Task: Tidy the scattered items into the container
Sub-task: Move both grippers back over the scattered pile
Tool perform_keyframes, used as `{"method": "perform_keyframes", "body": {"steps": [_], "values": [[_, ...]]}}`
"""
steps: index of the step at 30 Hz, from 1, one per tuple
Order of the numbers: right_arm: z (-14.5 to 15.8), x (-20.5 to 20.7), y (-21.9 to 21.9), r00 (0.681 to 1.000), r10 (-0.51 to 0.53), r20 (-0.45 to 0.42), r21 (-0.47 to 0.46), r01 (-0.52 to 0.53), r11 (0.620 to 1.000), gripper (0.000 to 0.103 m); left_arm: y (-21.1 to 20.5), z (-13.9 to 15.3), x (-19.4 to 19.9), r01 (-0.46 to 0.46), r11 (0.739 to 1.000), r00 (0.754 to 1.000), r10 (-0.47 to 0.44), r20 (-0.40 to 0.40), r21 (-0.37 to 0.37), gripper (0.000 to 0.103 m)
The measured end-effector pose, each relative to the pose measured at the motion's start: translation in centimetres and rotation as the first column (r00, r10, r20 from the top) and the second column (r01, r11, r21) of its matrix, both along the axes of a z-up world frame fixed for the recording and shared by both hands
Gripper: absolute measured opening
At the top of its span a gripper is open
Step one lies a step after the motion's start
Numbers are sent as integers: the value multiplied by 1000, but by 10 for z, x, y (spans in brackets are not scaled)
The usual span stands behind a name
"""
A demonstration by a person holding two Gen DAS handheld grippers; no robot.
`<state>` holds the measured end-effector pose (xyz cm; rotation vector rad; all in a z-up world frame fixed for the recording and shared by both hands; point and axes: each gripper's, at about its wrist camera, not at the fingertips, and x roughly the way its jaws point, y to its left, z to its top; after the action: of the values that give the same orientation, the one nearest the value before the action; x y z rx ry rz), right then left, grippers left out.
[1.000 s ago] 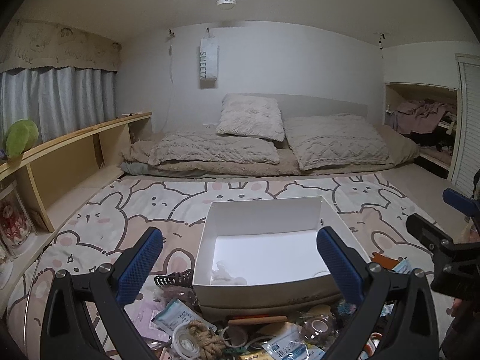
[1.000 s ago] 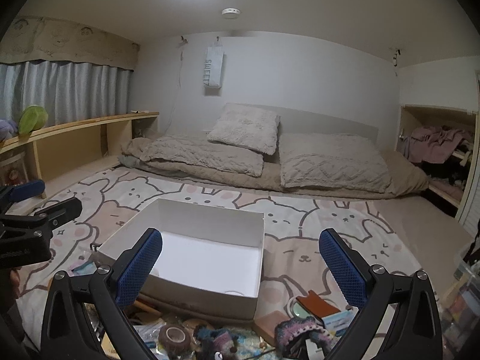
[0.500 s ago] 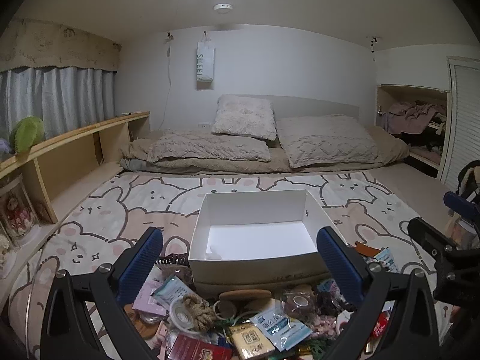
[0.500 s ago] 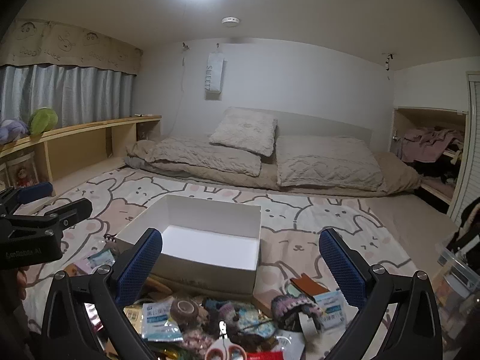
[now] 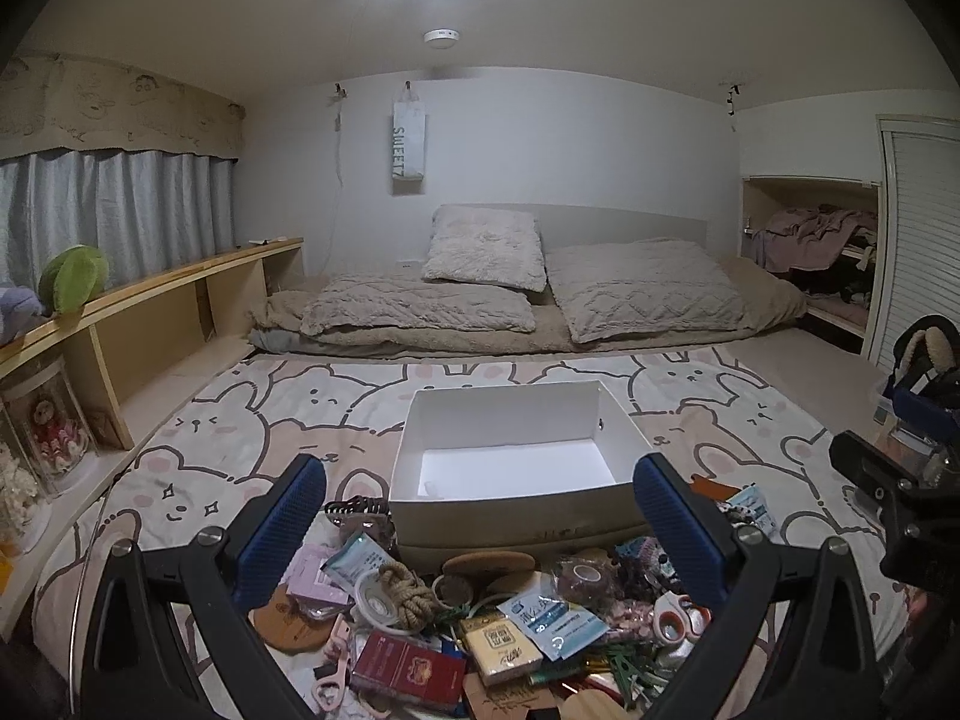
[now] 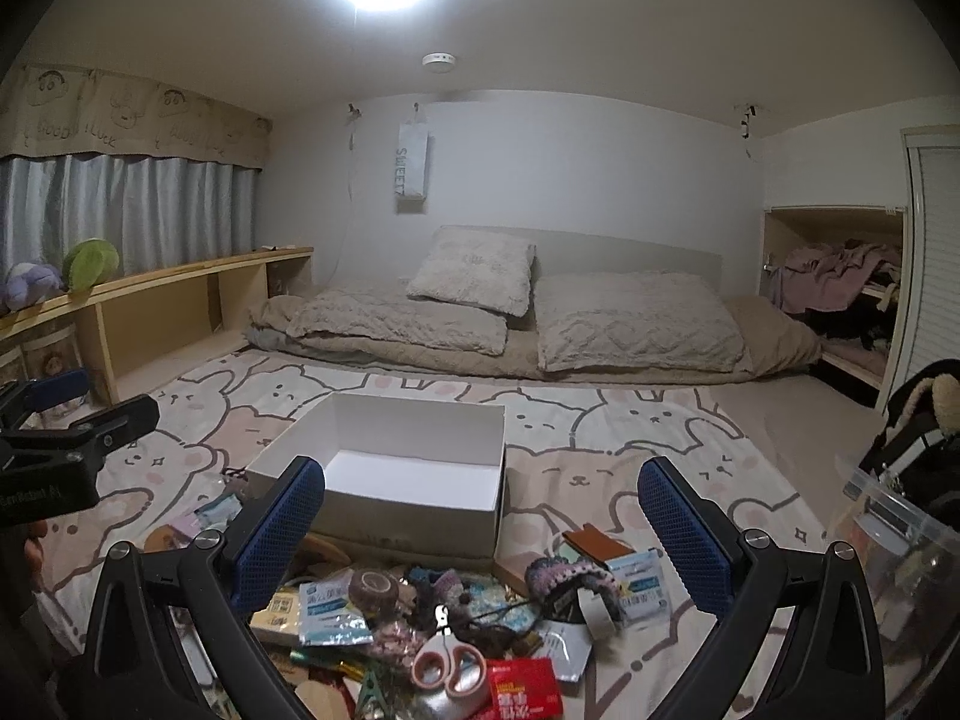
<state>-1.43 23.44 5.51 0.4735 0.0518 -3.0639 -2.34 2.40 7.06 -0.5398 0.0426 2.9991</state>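
Note:
A white open box [image 5: 510,516] stands on the bunny-print mat, with a small pale item in its near left corner. Just in front of it lies a pile of clutter: a rope coil [image 5: 409,595], a red booklet [image 5: 408,669], a blue-white sachet [image 5: 549,621] and a tape roll [image 5: 579,573]. My left gripper [image 5: 478,471] hangs open above the pile, holding nothing. In the right wrist view the box [image 6: 414,519] sits left of centre. Pink scissors [image 6: 447,663], a red pack [image 6: 522,690] and a knitted scrunchie [image 6: 570,576] lie below my open, empty right gripper [image 6: 480,471].
A bed with pillows [image 5: 486,252] fills the far wall. A low wooden shelf [image 5: 150,324] runs along the left. A clear plastic tub [image 6: 894,546] and a black bag [image 6: 924,420] stand at the right. An open closet [image 6: 840,282] is behind them.
Both views have pulled back from the box, bringing the clutter pile in front of it fully into sight. Both grippers have stayed open and empty.

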Motion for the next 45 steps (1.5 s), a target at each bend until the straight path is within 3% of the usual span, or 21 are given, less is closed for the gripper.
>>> {"method": "perform_keyframes", "body": {"steps": [27, 40, 45], "values": [[9, 51, 14, 999, -15, -51, -23, 14, 1000, 103, -30, 3, 48, -63, 998, 996, 64, -65, 17, 103], [-15, 48, 25, 998, -5, -59, -131, -3, 991, 103, -55, -31, 38, -102, 994, 995, 102, 11, 41, 103], [-34, 34, 28, 999, -24, 24, -137, 27, 990, 103, -60, -49, 30, -109, 994, 993, 107, 53, 25, 103]]}}
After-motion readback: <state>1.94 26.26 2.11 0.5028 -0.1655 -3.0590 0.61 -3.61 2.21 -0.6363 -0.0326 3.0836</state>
